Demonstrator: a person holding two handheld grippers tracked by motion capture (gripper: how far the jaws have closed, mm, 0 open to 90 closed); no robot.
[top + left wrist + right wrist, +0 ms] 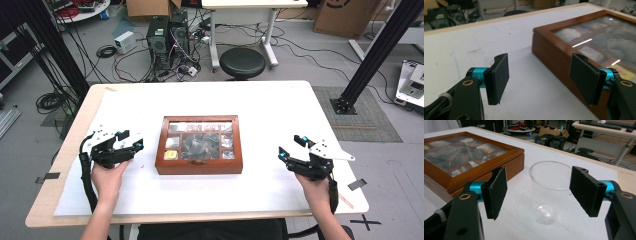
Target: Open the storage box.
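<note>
Left gripper jaws spread wide, nothing between them, hovering just off the 9 o'clock side of the wooden glass-lid box; in the left gripper view the box's corner sits beside the right-hand pad. Right gripper released too, at the box's 3 o'clock, well apart. Clear plastic cup stands upright on the white table, framed by the right jaws, untouched. Box lid closed, small packets inside.
</note>
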